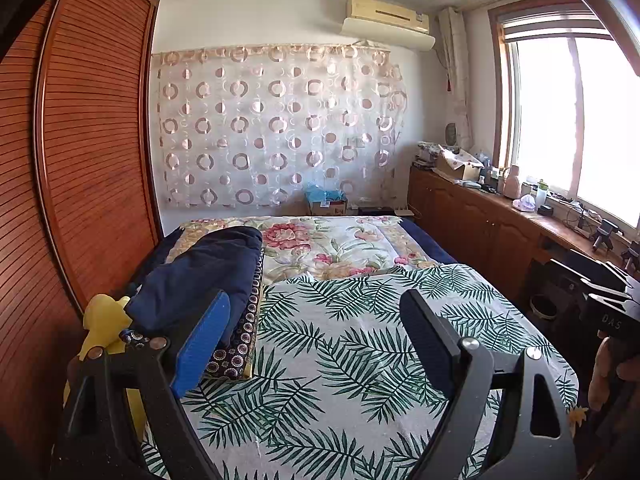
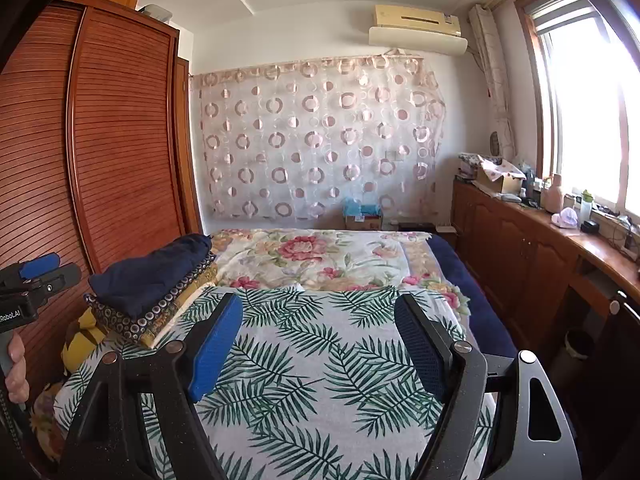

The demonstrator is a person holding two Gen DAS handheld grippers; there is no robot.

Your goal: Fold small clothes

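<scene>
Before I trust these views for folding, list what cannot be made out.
- Yellow item, left wrist view: hidden partly by the left gripper and the navy garment.
- Patterned cloth under it, right wrist view: only edges show.
- Leaf-print cloth: near edge cut off in both views.

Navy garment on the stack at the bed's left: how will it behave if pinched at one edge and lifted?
The navy garment looks like soft folded cloth, so it will likely droop and unfold. Probably light. It may drag the patterned cloth underneath.
</scene>
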